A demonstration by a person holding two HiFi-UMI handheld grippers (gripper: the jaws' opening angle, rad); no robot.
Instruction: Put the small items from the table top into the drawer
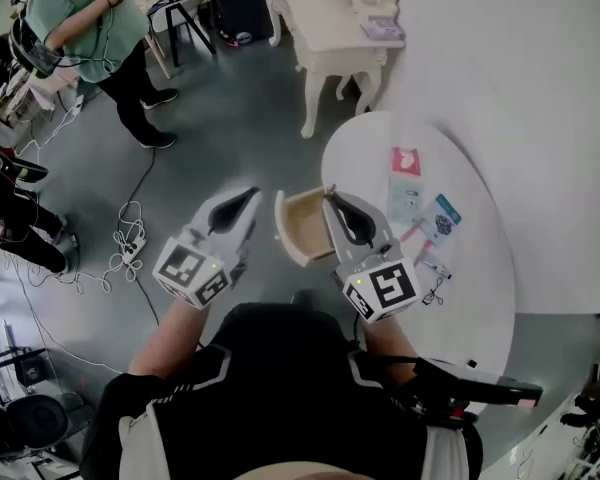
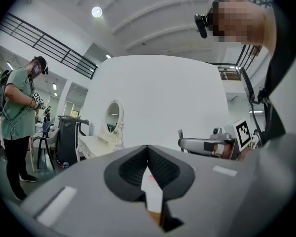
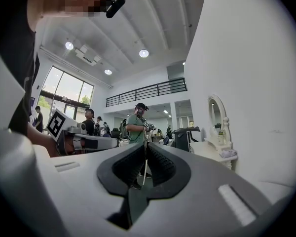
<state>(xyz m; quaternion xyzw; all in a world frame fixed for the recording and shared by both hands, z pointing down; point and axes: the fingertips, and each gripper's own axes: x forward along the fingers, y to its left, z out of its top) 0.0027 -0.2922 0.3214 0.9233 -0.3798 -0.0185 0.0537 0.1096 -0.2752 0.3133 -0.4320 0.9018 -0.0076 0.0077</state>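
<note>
A small wooden drawer [image 1: 302,226] stands pulled open at the left edge of the white rounded table [image 1: 480,308]. Several small items lie on the table top: a pink packet [image 1: 406,160], a pale blue packet [image 1: 404,199], a dark blue packet [image 1: 444,216] and thin pen-like pieces [image 1: 432,266]. My left gripper [image 1: 248,197] [image 2: 148,148] is shut and empty, held over the floor to the left of the drawer. My right gripper [image 1: 333,201] [image 3: 146,145] is shut and empty too, its tips above the drawer's right side. Both gripper views look out across the room, not at the table.
A white dressing table [image 1: 330,38] with an oval mirror [image 2: 113,116] stands farther back. A person in a green shirt [image 1: 90,28] stands at the far left, and another person [image 1: 10,208] is at the left edge. Cables and a power strip [image 1: 132,248] lie on the grey floor.
</note>
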